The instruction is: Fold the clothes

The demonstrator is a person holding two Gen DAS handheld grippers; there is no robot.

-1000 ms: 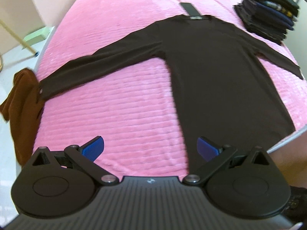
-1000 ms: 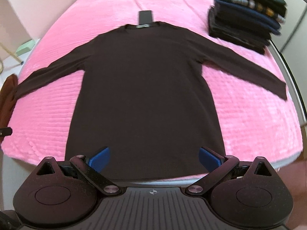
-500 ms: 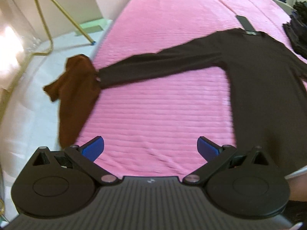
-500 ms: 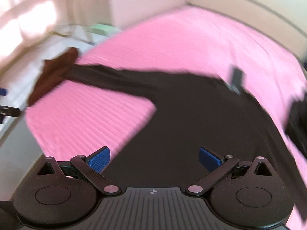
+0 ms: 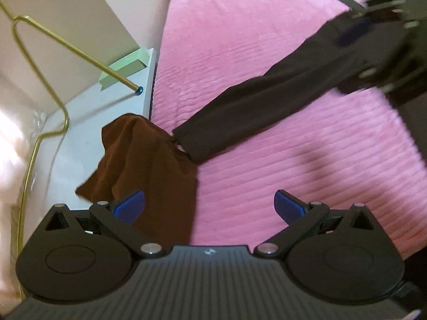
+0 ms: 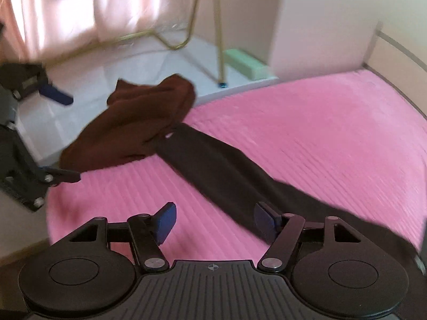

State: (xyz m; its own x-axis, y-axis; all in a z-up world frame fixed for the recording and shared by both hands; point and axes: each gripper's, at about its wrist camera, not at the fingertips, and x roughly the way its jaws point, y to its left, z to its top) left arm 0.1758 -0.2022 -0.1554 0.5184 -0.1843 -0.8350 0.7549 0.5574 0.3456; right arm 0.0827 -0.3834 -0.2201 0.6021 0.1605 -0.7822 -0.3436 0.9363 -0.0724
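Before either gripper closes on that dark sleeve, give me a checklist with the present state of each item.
1. Left gripper open and empty: ok, its jaws stand wide with nothing between them.
2. Right gripper not yet pinching: ok, its jaws have just been closing, but the pads do not press the cloth.
3. Dark sleeve lying flat on the pink bedspread: ok.
4. Right gripper lined up on the sleeve: ok, the sleeve runs under its right finger.
5. Cuff clear of the brown garment: not ok, the two touch at the bed's edge.
6. Rest of the shirt smooth: cannot tell, mostly out of view.
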